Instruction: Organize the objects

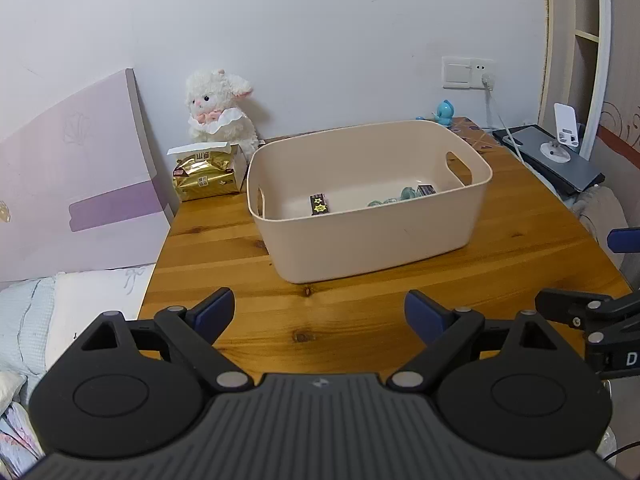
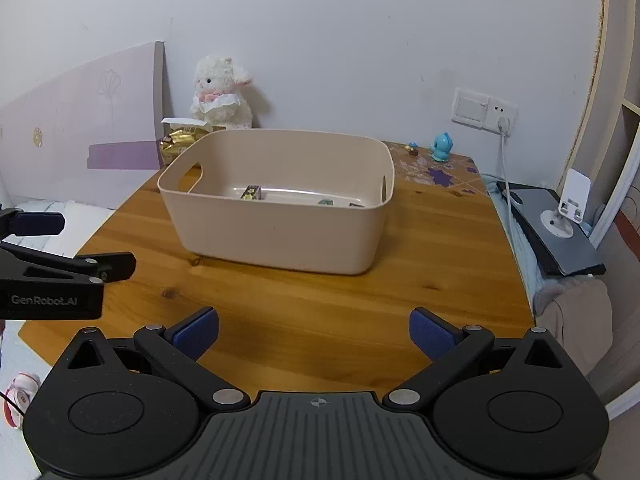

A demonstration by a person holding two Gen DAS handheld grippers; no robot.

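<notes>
At the middle of the desk [image 1: 520, 216], toward its far edge, sits a beige plastic bin [image 1: 372, 236] with cut-out handles in its two short walls. Inside on the bin floor: a small dark box with yellow stars [image 1: 319, 204] nearer the left wall, a clump of teal wrapped bits [image 1: 394, 197] and a second small dark box [image 1: 426, 190] toward the right wall. All three lie apart from the first box; the teal bits and second box are just beside each other.

Left gripper [image 1: 319, 311] hovers over the near edge of the desk, fingers spread wide, nothing between the blue pads [image 1: 216, 310]. Right gripper [image 2: 314, 332] is also over the near edge, fingers spread wide, holding nothing. Each gripper shows at the side of the other's view.

Far left corner of the desk: a gold foil pack [image 1: 206, 176] with a white plush lamb [image 1: 218, 110] behind it against the wall. Far right corner: a blue toy figure [image 2: 441, 147] on a patterned mat [image 2: 440, 176], with a tiny brown figure [image 2: 413, 148] just beside it. Off the right edge: a grey laptop [image 2: 560, 240] with a white phone stand [image 2: 568, 208] on top. A wall socket [image 2: 484, 114] has a white cable plugged in.
</notes>
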